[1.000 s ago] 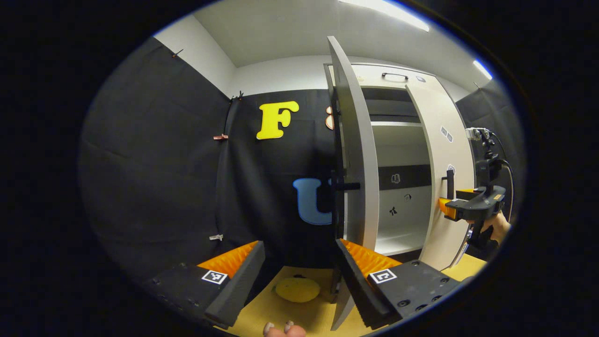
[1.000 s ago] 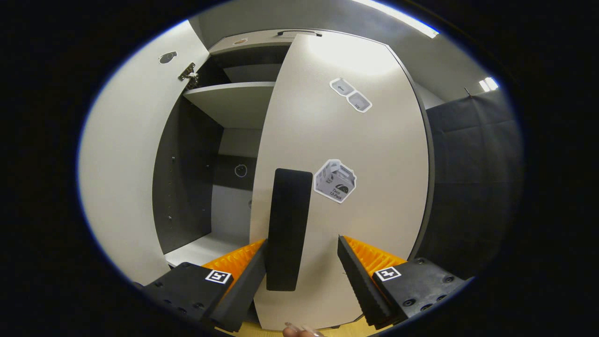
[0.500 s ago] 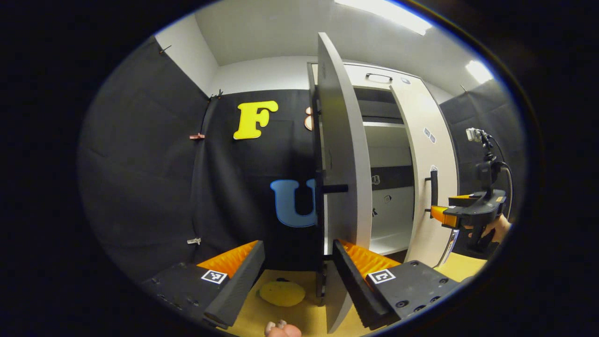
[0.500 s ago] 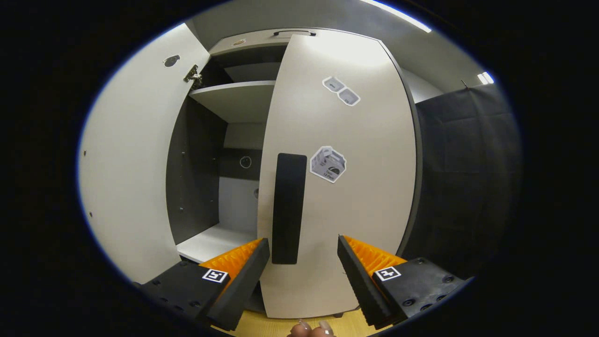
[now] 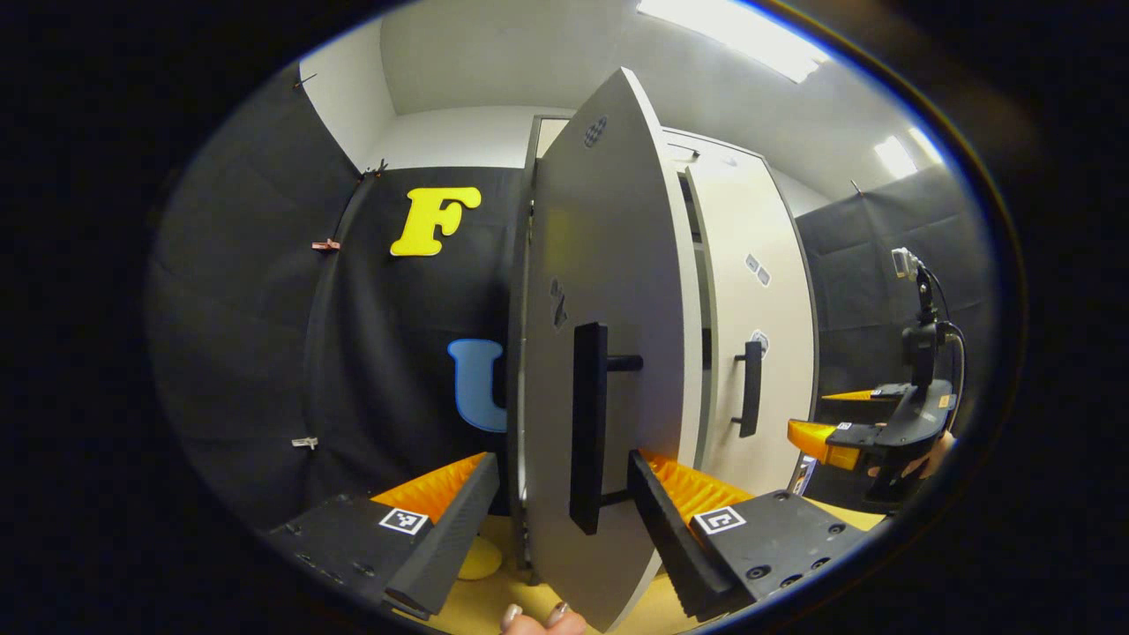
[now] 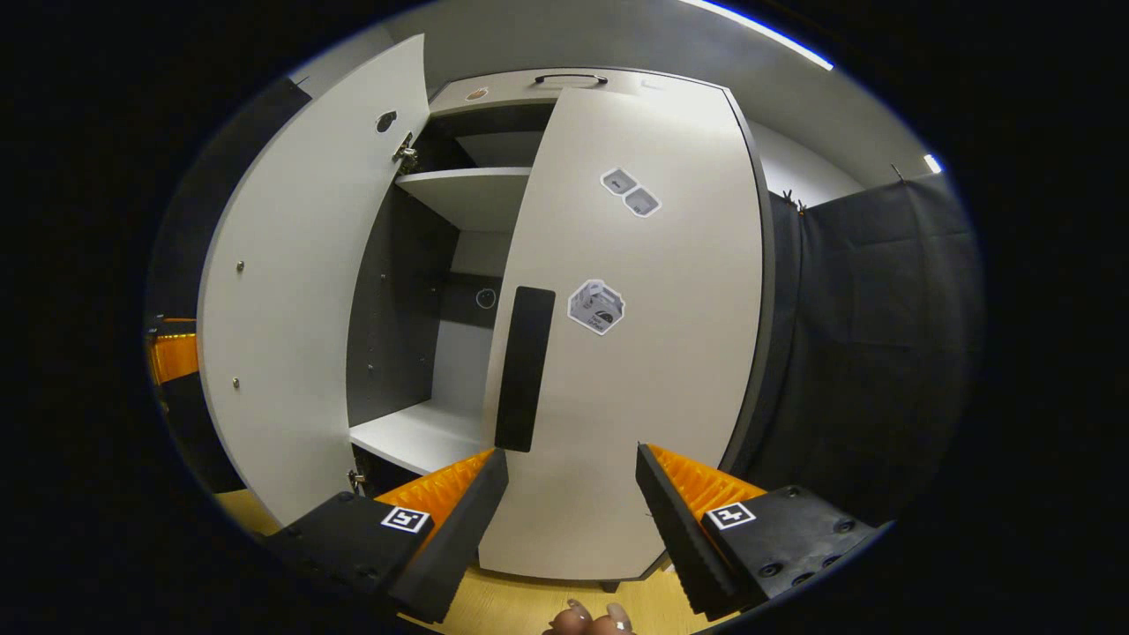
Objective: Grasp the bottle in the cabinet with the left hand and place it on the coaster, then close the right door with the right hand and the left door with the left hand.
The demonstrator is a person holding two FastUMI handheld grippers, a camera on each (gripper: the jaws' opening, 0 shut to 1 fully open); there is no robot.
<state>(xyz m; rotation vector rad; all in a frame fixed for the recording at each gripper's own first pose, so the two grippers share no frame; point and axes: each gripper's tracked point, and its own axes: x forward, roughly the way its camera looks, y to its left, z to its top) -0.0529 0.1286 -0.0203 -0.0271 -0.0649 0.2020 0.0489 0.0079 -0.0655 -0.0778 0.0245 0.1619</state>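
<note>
The right door (image 6: 635, 335) is seen shut since 1 second ago, the left door (image 5: 609, 353) swung partway, both hand-held grippers spread wide, holding nothing.

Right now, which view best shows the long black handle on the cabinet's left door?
The left gripper view: the long black handle stands close ahead on the grey left door, with the open left gripper around its lower end. The right gripper view shows that door's inner face, not its handle.
</note>
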